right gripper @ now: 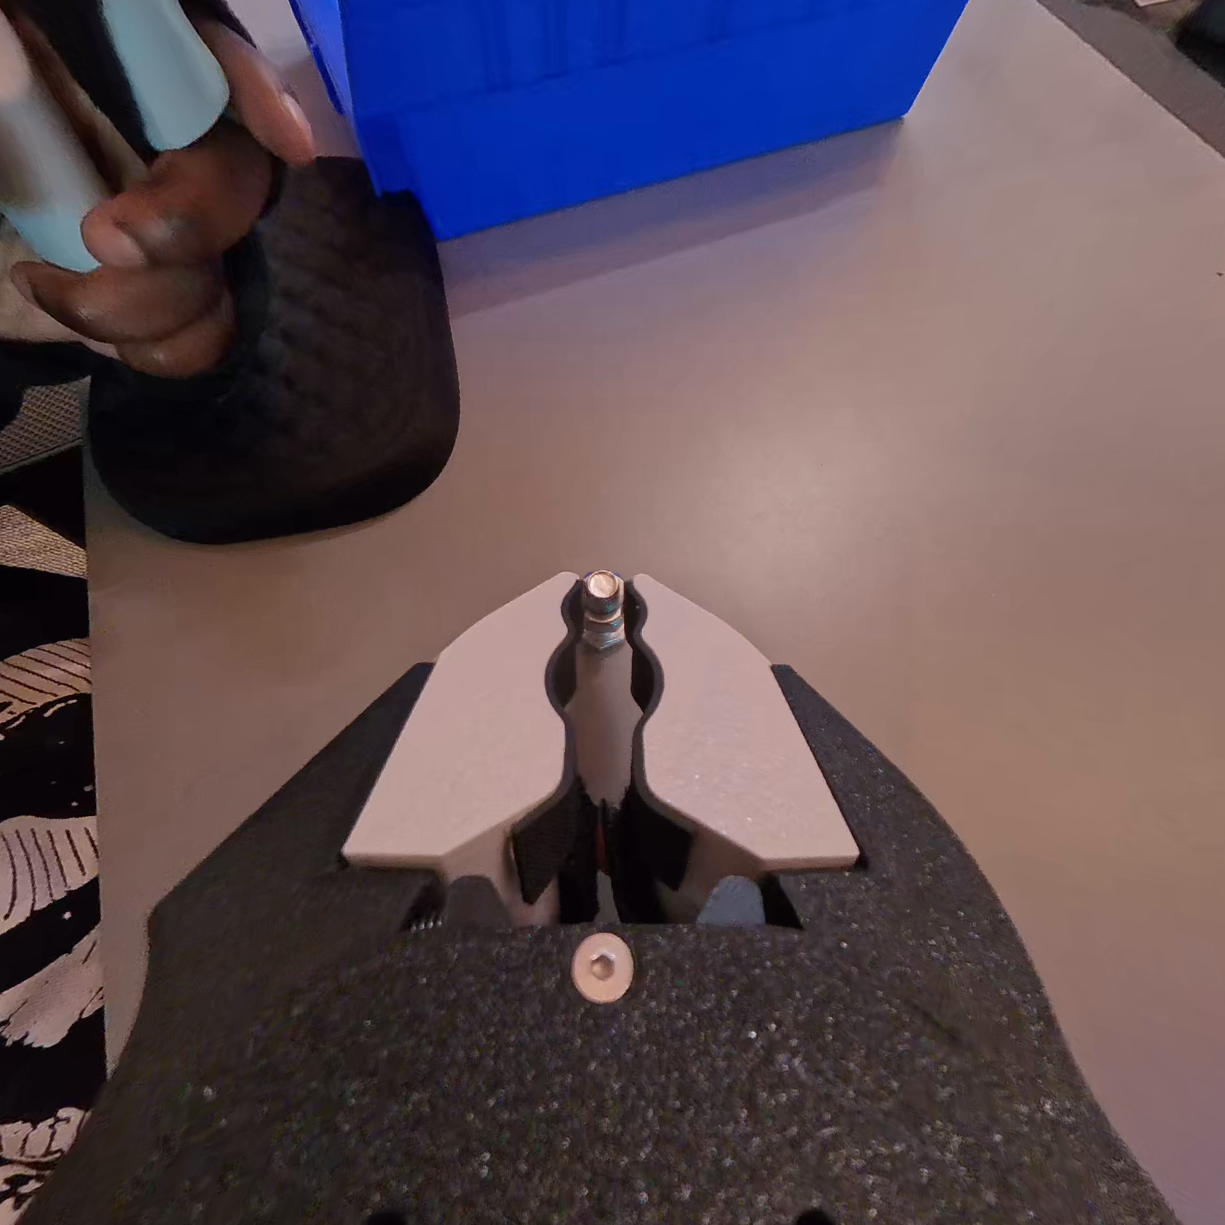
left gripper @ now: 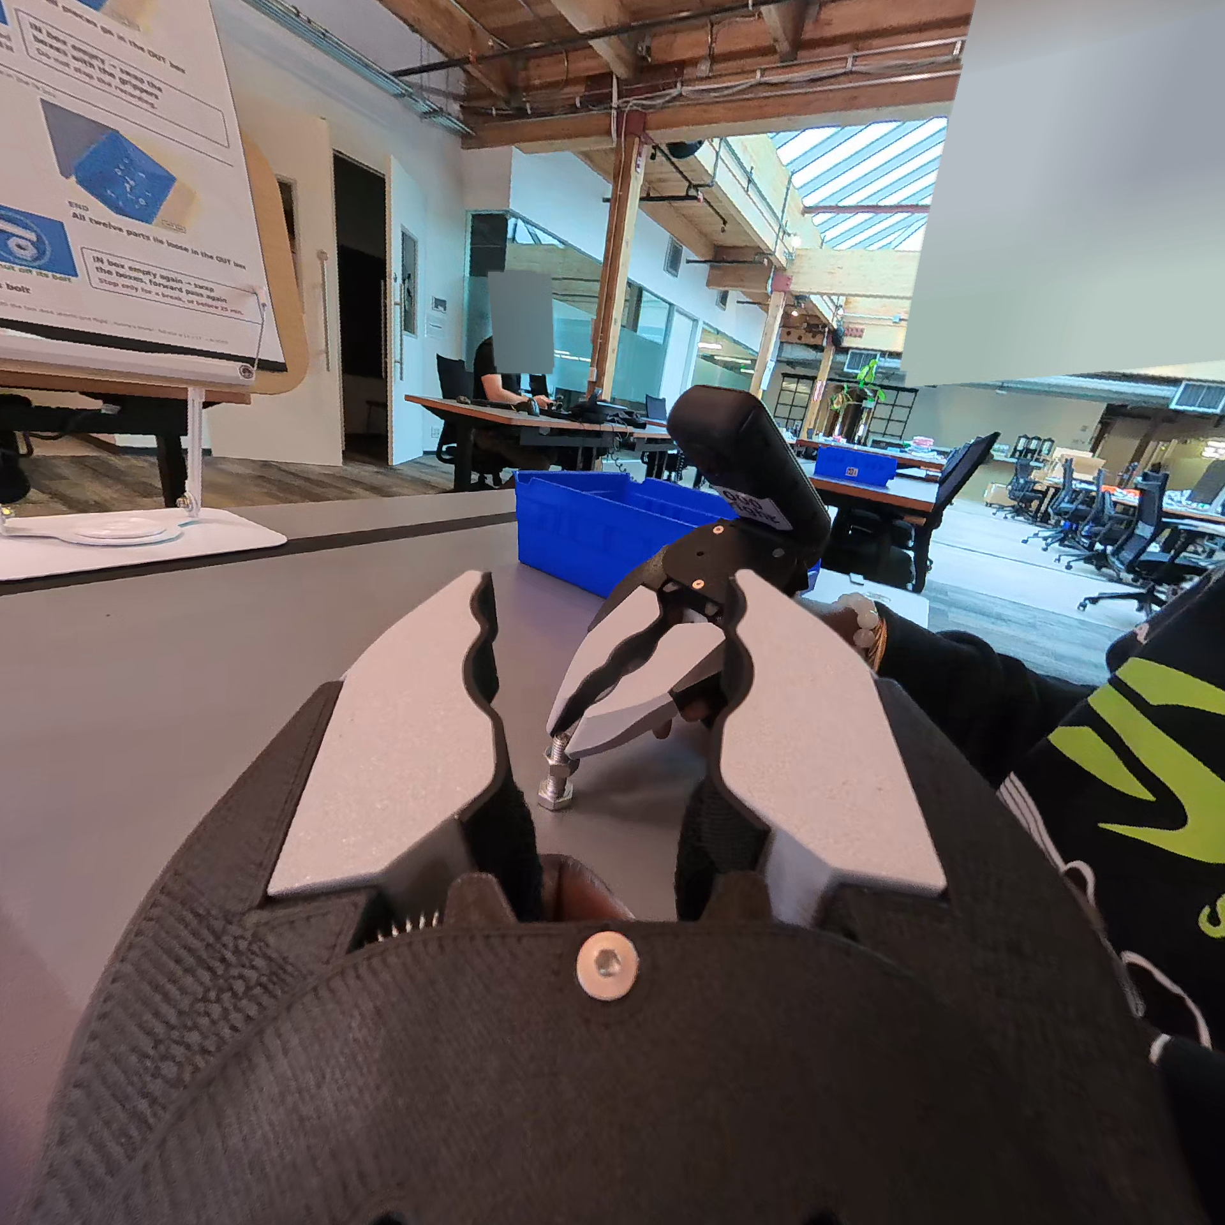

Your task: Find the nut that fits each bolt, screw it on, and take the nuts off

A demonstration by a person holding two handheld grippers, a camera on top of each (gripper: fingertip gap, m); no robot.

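Observation:
A silver bolt (left gripper: 559, 775) stands head down on the grey table (left gripper: 199, 663), with a nut (left gripper: 561, 769) threaded partway down its shaft. My left gripper (left gripper: 611, 583) is open wide and empty, one finger on either side of the bolt and not touching it. My right gripper (left gripper: 563, 734) comes down from the upper right, and its tips close on the top of the bolt's thread. In the right wrist view my right gripper (right gripper: 602, 583) is shut on the bolt's threaded end (right gripper: 602, 593), with the nut (right gripper: 603, 636) just below the tips. The left gripper's black body (right gripper: 285, 371) lies at the upper left.
A blue bin (left gripper: 583, 530) stands on the table just behind the bolt; it also shows in the right wrist view (right gripper: 630, 99). An instruction sheet on a white stand (left gripper: 119, 199) is at the far left. A person's hand (right gripper: 166, 265) holds the left gripper. About 12 cm separates my left fingertips from my right.

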